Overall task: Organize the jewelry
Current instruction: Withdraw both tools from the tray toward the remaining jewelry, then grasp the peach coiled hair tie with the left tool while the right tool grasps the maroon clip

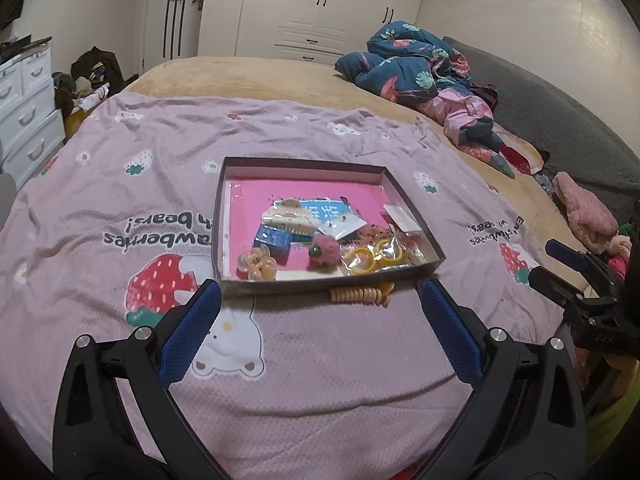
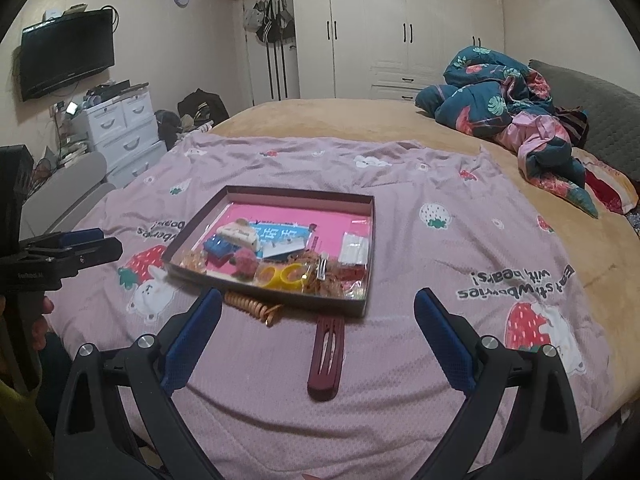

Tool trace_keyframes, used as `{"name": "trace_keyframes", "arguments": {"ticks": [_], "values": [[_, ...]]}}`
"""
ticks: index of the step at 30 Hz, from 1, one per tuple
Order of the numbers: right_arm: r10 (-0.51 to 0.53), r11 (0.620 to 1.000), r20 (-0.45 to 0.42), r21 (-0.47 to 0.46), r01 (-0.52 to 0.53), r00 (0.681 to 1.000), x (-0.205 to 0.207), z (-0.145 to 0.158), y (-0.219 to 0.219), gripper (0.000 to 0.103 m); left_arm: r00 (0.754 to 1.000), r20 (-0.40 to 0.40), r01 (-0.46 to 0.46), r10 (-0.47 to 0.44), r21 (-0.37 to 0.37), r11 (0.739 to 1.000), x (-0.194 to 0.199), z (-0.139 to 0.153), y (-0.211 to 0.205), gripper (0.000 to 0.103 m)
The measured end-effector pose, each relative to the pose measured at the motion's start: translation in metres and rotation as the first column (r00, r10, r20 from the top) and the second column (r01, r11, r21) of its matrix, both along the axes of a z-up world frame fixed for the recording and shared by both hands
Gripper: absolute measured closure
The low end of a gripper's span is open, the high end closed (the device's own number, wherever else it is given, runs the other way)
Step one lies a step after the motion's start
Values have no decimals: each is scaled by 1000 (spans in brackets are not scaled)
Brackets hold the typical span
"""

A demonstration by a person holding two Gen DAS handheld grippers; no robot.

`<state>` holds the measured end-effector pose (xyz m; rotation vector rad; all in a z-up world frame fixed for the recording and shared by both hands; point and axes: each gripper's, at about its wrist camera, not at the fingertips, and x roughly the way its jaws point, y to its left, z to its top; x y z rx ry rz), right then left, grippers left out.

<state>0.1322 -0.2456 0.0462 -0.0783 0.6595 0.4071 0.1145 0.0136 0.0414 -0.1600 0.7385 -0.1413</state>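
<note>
The left black two-finger gripper with blue pads (image 1: 320, 292) hovers with fingers spread wide, empty. The right black gripper with blue pads (image 2: 318, 300) hangs likewise agape, holding nothing.

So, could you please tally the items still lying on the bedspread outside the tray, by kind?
Spiral hair tie: 1
Dark red hair clip: 1
Total: 2, both just in front of the tray
</note>
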Motion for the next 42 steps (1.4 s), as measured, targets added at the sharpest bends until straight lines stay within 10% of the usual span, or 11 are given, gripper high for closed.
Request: {"name": "trace_keyframes", "arguments": {"ticks": [31,42], "values": [[28,994,-178,-97,-46,984,8,-100,18,9,986,-163,41,-35,34,999,15,-77,-26,9],[-11,997,-280,-81,-12,960,41,-135,17,29,975,-207,84,-81,6,996,55,-101,-48,9]]}}
